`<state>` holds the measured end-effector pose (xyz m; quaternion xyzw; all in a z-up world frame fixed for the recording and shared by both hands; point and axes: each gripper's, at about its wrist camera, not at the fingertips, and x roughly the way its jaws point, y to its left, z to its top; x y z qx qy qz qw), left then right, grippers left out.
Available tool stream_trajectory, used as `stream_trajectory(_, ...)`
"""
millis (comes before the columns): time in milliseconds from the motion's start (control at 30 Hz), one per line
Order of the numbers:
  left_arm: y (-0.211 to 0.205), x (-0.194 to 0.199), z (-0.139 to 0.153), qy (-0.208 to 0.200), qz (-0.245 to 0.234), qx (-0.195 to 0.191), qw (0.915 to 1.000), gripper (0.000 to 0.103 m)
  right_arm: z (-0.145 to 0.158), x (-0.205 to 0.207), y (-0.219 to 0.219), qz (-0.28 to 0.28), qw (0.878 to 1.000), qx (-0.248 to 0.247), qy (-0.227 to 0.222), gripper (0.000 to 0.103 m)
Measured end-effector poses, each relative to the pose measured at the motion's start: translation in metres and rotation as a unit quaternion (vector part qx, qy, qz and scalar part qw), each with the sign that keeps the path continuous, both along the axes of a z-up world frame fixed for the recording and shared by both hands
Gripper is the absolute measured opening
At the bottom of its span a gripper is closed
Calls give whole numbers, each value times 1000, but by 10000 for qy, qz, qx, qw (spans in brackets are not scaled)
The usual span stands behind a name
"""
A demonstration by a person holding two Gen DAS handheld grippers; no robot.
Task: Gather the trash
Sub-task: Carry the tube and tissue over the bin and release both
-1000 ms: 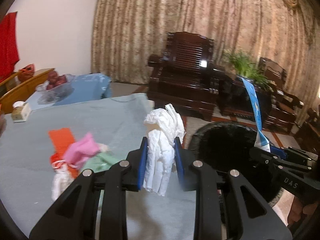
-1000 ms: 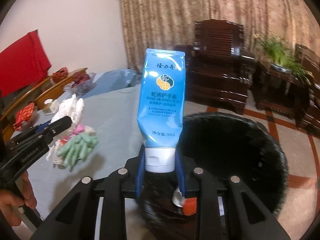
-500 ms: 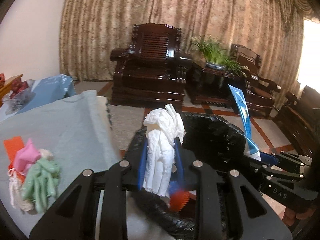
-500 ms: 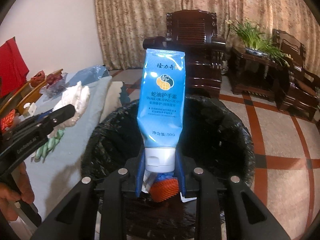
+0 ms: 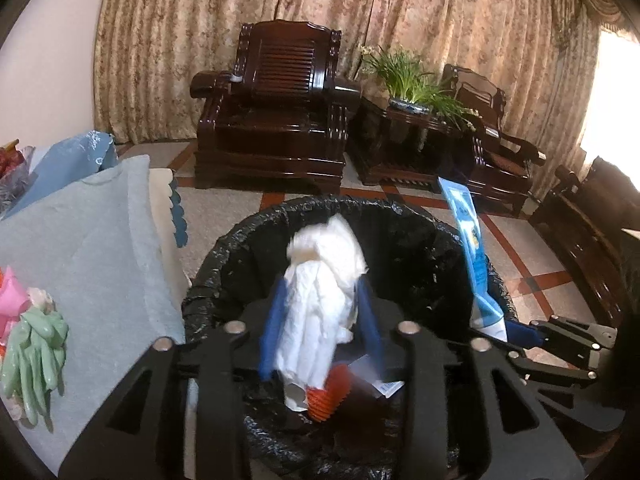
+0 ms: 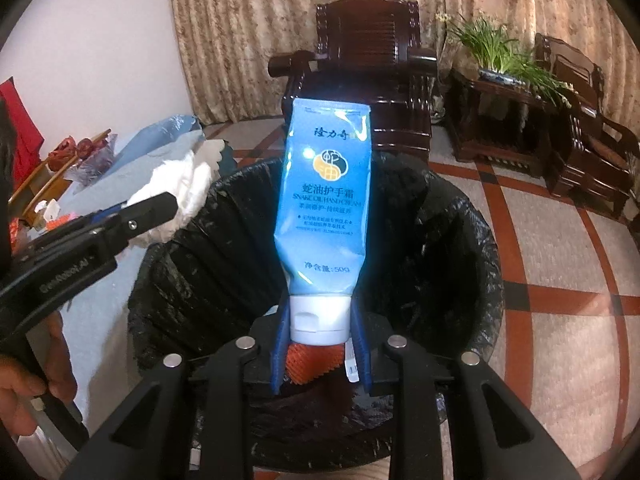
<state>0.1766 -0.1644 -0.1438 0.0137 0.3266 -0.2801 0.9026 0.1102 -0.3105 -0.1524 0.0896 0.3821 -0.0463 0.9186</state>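
My left gripper (image 5: 320,312) holds a crumpled white tissue (image 5: 320,292) over the black-lined trash bin (image 5: 404,232); its jaws look slightly spread and blurred. My right gripper (image 6: 320,320) is shut on the white cap of a blue hand cream tube (image 6: 324,204), held upright over the same bin (image 6: 452,248). An orange ribbed item (image 5: 328,396) and paper scraps lie inside the bin. The left gripper and tissue (image 6: 176,188) show at the left of the right wrist view; the tube (image 5: 470,256) shows at the right of the left wrist view.
A table with a light blue cloth (image 5: 100,248) stands left of the bin, with green gloves (image 5: 34,348) and a pink item (image 5: 12,304) on it. Dark wooden armchairs (image 5: 280,100) and a potted plant (image 5: 408,76) stand behind, before curtains.
Both grippers moved from over the table to above the bin. The left jaws have spread a little and the tissue has tilted.
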Motion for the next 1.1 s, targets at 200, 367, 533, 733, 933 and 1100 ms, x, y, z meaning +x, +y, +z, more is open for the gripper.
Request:
stream_trajectory(200,7,1,5,-3,49,-56,10000,65,0,-6,-6,-238,9997,-14,-47,50)
stream_trajectory(367,29,-3,17,-219,427,-9,9988,91,8,-12,-11,-462,9984,113,-297,94)
stream_trajectory(533,65,-6,35,-369,790,-28,9962,94,22,-11,-8,-592,9963,286,-558,97)
stream_trajectory(733,120,-22,55,-678,1339,78,9886,94,39,-3,24,-248,9961,40,-842,97)
stream_trajectory(933,174,-36,65,-838,1896,170,9781,94,50,7,71,272,9935,-215,-1082,97)
stream_trajectory(1100,220,-46,69,-893,2355,272,9674,94,54,17,112,669,9904,-242,-1189,97)
